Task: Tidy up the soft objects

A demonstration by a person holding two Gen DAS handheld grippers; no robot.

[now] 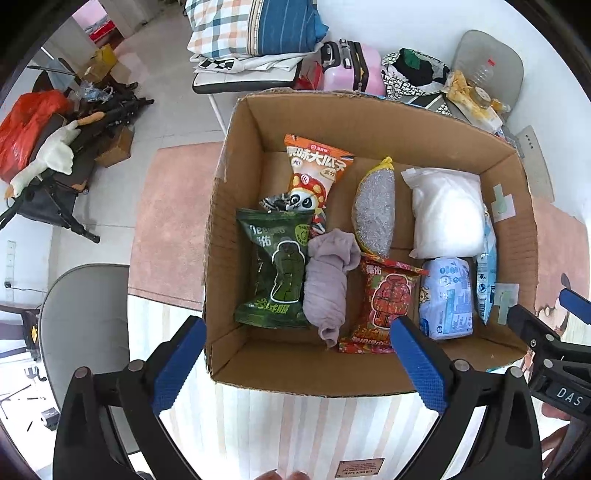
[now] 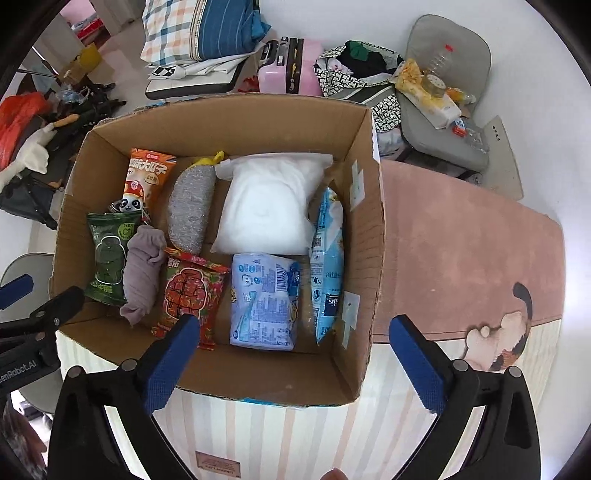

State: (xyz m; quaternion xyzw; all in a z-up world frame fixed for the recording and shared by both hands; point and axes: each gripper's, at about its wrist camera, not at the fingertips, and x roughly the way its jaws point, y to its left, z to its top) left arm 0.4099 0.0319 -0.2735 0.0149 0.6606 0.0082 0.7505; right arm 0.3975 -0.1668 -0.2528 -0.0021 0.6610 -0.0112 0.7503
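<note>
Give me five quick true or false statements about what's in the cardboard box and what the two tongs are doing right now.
1. Both tongs, left and right, are open and empty. True.
2. The purple cloth lies between the green packet and the red packet. True.
3. The white bag is outside the cardboard box. False: it lies inside.
4. The orange snack packet is held by the left tongs. False: it lies in the box.
5. The silver scrubber is beside the white bag. True.

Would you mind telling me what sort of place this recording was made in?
Most likely a lived-in room at home, used partly for storage: folded bedding, a pink suitcase and a plush goose lie around the cardboard box on a rug-covered surface.
</note>
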